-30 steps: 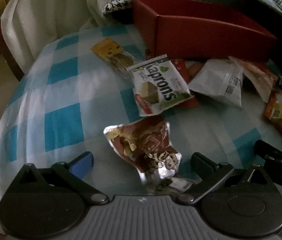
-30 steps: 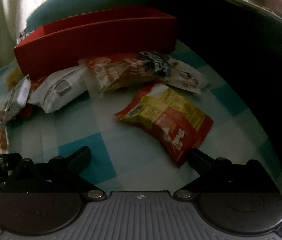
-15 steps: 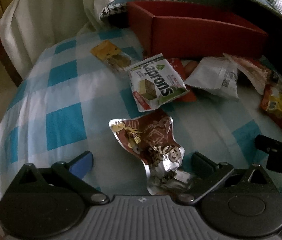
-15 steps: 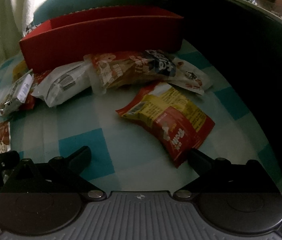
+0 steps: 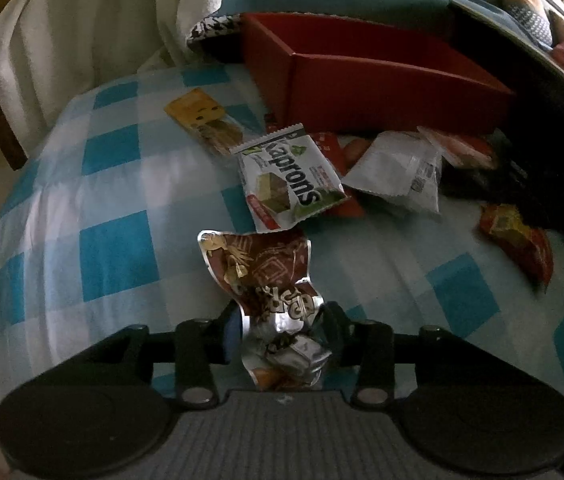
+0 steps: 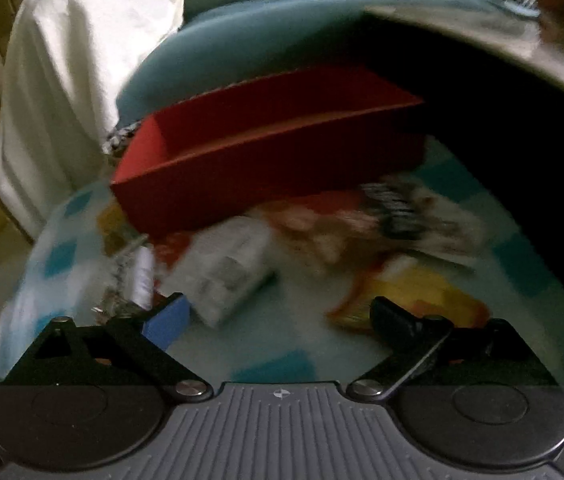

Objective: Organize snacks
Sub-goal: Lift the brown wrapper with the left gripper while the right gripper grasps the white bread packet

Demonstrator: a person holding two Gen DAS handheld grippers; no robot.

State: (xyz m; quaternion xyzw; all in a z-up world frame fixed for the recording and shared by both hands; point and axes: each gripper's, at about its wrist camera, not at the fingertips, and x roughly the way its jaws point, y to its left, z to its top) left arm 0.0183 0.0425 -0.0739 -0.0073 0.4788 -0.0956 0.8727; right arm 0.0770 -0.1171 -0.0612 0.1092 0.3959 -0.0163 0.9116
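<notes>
now the left gripper (image 5: 282,320), tilted down, has just closed its jaws on the brown snack packet (image 5: 259,268), while the right gripper (image 6: 277,316) hangs unclenched before the red box (image 6: 265,184).

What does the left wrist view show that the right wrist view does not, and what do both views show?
Only the left wrist view: the left gripper, whose jaws have just been closing, shut on the brown foil snack packet, and the readable Kaprons packet.

Only the right wrist view, which is blurred: the right gripper, open with nothing between its jaws, which have just been closing slightly.

Both: the red box, the white packet and the blue-checked cloth.
</notes>
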